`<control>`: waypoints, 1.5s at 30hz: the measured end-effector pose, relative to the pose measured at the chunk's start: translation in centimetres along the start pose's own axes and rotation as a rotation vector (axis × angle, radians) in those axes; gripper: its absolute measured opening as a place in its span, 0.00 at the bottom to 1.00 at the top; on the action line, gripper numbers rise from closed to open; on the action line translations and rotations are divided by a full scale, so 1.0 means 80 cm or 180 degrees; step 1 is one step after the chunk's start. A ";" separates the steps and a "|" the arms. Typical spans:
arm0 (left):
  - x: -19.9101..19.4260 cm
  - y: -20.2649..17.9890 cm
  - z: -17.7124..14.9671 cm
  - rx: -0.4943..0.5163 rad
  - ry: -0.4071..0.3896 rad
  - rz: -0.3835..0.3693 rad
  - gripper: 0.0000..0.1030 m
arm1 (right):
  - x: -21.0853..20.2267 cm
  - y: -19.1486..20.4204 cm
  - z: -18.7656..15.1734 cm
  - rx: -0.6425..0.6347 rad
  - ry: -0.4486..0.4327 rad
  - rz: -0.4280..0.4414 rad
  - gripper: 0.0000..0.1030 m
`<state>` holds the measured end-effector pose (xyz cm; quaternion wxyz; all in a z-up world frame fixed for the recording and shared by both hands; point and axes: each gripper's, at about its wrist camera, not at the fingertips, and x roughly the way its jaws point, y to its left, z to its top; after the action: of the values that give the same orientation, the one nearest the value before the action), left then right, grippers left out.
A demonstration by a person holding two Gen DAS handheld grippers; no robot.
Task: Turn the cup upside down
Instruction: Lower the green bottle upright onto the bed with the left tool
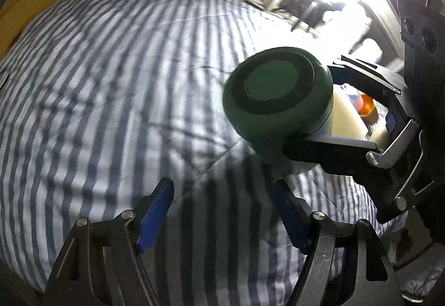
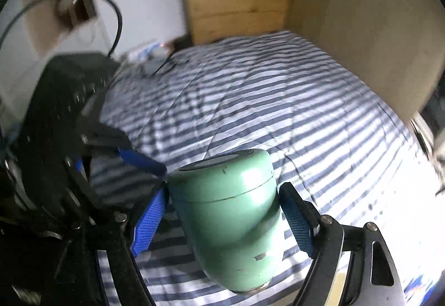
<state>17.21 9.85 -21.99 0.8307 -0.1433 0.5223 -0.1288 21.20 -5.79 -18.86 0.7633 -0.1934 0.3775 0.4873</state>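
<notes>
1. Left wrist view: my left claw (image 1: 222, 211) has its blue pads spread wide, with nothing between them.
2. Ahead of it and to the right, the cup (image 1: 278, 108) hangs in the air above the striped bedsheet (image 1: 111, 83), its green base with the dark ring turned toward this camera.
3. My right claw (image 1: 333, 111) comes in from the right and clamps the cup; one black finger lies across the lower side and the other shows behind the top.
4. Right wrist view: the cup (image 2: 230, 219) sits between my right claw's (image 2: 222, 219) pads, base pointing up and away, mouth end low near the camera.
5. The left pad touches the cup wall; the right pad looks just beside it, and I cannot tell whether it touches.
6. The left claw (image 2: 144, 181) is just left of the cup, one blue tip near its shoulder.
7. The wooden headboard (image 2: 236, 3) stands far ahead.
</notes>
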 end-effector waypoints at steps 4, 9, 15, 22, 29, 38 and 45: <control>0.007 -0.021 0.013 0.0269 0.0029 -0.0097 0.74 | -0.026 -0.005 -0.018 0.0419 -0.0260 -0.0100 0.75; 0.016 -0.061 0.019 0.0615 0.0069 -0.0200 0.74 | -0.055 0.000 -0.050 0.0818 -0.0549 -0.0270 0.75; 0.029 -0.101 0.015 0.0936 0.0143 -0.0254 0.73 | -0.078 0.018 -0.092 0.1003 -0.0768 -0.0452 0.74; 0.042 -0.132 0.004 0.1309 0.0103 -0.0248 0.69 | -0.091 0.029 -0.117 0.1103 -0.0964 -0.0594 0.73; 0.037 -0.134 0.002 0.1325 0.0010 -0.0271 0.67 | -0.093 0.030 -0.115 0.1164 -0.1002 -0.0663 0.73; 0.021 -0.145 -0.012 0.1417 -0.0030 -0.0327 0.67 | -0.110 0.040 -0.123 0.1249 -0.1048 -0.0762 0.73; 0.031 -0.187 -0.033 0.1622 0.0058 -0.0466 0.67 | -0.140 0.037 -0.160 0.1415 -0.1022 -0.0942 0.73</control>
<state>14.92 -5.15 -19.56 0.8238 0.0342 0.4686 -0.3172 10.91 -19.67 -18.26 0.8994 0.0049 0.3171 0.3007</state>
